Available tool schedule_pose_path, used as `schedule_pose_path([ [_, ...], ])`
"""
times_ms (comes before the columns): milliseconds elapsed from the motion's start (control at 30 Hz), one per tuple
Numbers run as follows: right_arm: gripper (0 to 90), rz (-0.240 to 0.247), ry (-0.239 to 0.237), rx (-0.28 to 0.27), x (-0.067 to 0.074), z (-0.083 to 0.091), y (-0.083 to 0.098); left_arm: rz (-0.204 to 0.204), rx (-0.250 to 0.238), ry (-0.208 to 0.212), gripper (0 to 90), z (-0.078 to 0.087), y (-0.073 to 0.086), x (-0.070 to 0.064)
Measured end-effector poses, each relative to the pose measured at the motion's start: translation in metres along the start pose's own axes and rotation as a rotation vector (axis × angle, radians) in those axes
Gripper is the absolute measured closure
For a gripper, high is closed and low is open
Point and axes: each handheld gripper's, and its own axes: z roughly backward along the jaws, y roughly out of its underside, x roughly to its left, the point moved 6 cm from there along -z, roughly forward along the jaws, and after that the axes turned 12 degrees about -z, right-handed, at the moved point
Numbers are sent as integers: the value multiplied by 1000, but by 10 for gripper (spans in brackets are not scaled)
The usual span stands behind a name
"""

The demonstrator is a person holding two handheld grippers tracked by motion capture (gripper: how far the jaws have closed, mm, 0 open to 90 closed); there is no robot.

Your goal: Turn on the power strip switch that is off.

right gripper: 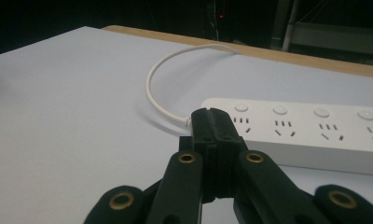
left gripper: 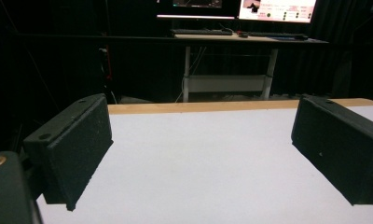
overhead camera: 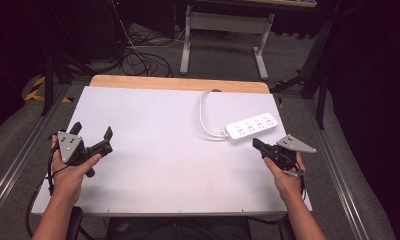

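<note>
A white power strip (overhead camera: 251, 127) with several sockets lies at the right of the white table top (overhead camera: 158, 150), its white cable (overhead camera: 204, 112) looping back to the far edge. My right gripper (overhead camera: 256, 144) is shut with nothing in it, its tip just in front of the strip's cable end. In the right gripper view the closed jaws point at the power strip (right gripper: 315, 128) where its cable (right gripper: 156, 88) joins it. My left gripper (overhead camera: 93, 134) is held at the table's left, open and holding nothing. Its pads (left gripper: 77, 149) stand wide apart over bare table.
The table's far edge is a wooden strip (overhead camera: 180, 83). Beyond it stand a desk frame (overhead camera: 223, 35) and loose cables (overhead camera: 138, 57) on the floor. Metal rails (overhead camera: 18, 160) run along both sides of the table. A desk with monitors (left gripper: 240, 9) shows ahead in the left gripper view.
</note>
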Motion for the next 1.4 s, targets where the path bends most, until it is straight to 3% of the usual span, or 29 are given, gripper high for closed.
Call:
schedule_pose_path([
  [167, 900, -12, 27, 41, -1, 1, -4, -1, 3, 2, 56, 0, 0, 0],
  [567, 900, -66, 84, 54, -16, -5, -30, -14, 17, -4, 56, -2, 3, 0],
  [933, 900, -87, 152, 105, -32, -34, -55, -26, 28, -2, 57, -1, 4, 0],
  [1400, 900, -102, 186, 165, -48, -54, -60, -32, 38, -1, 59, -1, 6, 0],
])
